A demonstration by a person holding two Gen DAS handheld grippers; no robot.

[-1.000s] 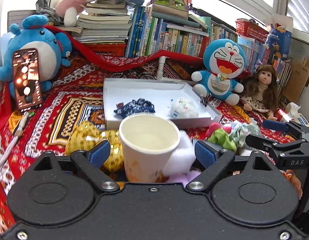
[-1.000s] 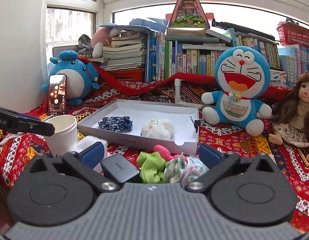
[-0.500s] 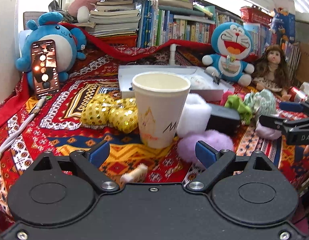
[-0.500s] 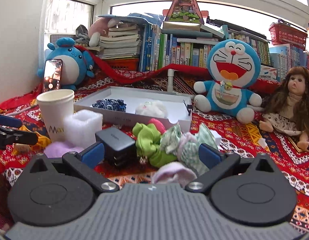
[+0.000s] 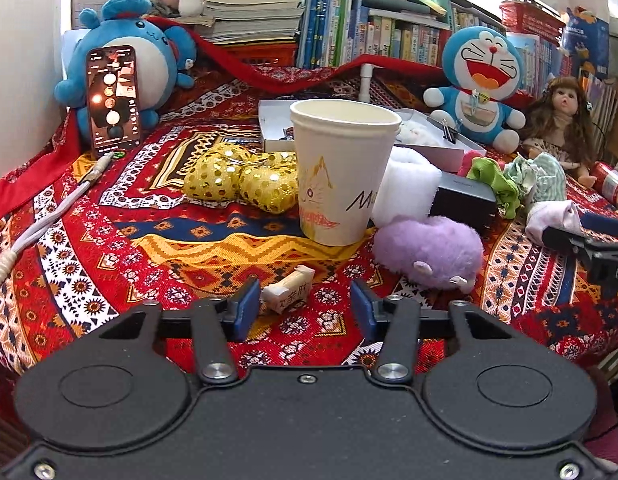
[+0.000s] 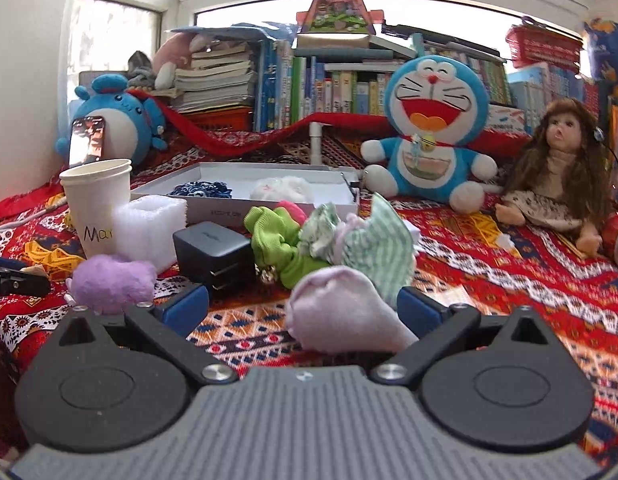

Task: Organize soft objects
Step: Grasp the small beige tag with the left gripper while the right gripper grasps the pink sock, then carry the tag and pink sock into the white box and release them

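Socks and soft toys lie on the patterned cloth [image 5: 157,240] of my worktop. A pale pink sock [image 6: 341,312] sits between the fingers of my right tool [image 6: 303,308], whose jaws stand wide and do not press it. A small cream eraser-like block [image 5: 287,292] lies between the fingers of my left tool [image 5: 303,308]; its jaws are closing, not yet gripping. Beyond stand a paper cup [image 5: 343,168], a purple plush [image 5: 429,250], a white foam piece [image 5: 409,188], gold sequin hearts [image 5: 245,178] and a dark charger [image 6: 213,252]. Green and striped socks [image 6: 329,240] lie beside the white tray [image 6: 213,210], which holds a blue scrunchie [image 6: 201,191] and a white fluffy toy [image 6: 283,190].
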